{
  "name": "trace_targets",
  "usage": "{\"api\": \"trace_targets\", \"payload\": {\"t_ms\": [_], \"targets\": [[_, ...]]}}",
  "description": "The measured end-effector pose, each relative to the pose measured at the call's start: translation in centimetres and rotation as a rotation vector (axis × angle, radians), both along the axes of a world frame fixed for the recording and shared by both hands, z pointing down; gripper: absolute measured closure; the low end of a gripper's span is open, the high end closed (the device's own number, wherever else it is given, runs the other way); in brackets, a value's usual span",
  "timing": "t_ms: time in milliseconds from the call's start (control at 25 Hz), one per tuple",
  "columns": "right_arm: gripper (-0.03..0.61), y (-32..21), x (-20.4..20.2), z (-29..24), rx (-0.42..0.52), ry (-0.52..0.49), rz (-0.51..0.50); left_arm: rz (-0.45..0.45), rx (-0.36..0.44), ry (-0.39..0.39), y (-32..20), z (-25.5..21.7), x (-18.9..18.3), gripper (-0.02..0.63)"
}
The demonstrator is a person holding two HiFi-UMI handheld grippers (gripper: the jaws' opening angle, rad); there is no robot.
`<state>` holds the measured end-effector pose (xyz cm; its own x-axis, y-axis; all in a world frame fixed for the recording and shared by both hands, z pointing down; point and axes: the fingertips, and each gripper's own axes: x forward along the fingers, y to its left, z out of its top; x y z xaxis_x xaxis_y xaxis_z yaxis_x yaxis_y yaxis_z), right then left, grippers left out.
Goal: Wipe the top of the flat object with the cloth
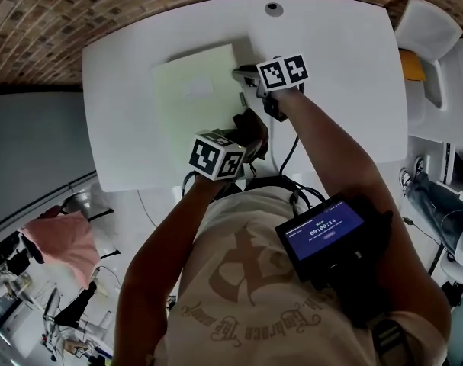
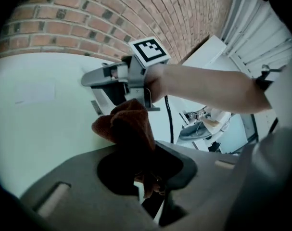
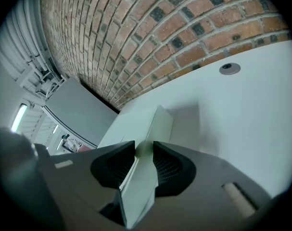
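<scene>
flat object [image 1: 197, 90]: laid on worktop [image 1: 338, 75], judged stiff/light, R edge clamped by R gripper [image 3: 144, 150] fingers | cloth [image 2: 129, 126]: soft, bunched, pinched in L gripper [image 2: 146, 172] fingers, near obj's R edge

Left of the left gripper [image 1: 249, 133] the box [image 1: 194, 97] top lies open; just ahead, the right gripper [image 1: 243, 78] and its forearm [image 1: 330, 139] bar the box's right edge.

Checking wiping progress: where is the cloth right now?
Head view, centre: the brown cloth is clamped in the left tongs, by the flat object's right edge, just below the right tongs.
</scene>
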<state>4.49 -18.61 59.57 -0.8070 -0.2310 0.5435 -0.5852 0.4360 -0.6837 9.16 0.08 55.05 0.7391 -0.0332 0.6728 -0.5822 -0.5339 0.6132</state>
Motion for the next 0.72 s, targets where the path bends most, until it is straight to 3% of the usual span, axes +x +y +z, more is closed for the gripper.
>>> {"api": "trace_targets", "payload": {"t_ms": [120,400,720], "targets": [[0.448,0.1,0.0,0.0,-0.001,0.000,0.001,0.055,-0.017,-0.053,1.6,1.2,0.4,0.531],[0.448,0.1,0.1,-0.1,0.006,0.005,-0.006,0.009,-0.011,-0.150,2.4,1.5,-4.4,0.531],[0.448,0.1,0.0,0.1,0.008,0.005,-0.018,-0.235,-0.049,-0.183,2.8,1.7,-13.4,0.531]]}}
